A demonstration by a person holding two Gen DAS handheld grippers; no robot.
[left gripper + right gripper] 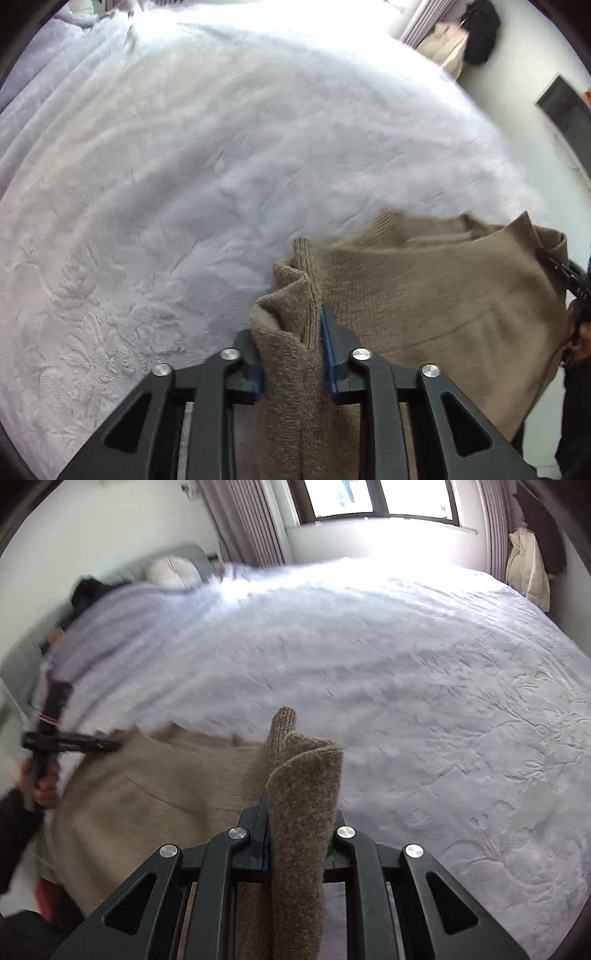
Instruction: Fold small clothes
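Both claws clamped on a tan knit sweater (424,295), held up over the bed (184,166).

Bed is covered by a pale embossed blanket (443,683), with a window (376,498) behind it. Sweater is stretched between the claws, hanging at the near edge of the bed. Left claw (291,350) is clenched on a bunched knit edge; right claw (295,834) is clenched on a rolled knit edge. Left claw's handle is gripped by a hand (44,786).
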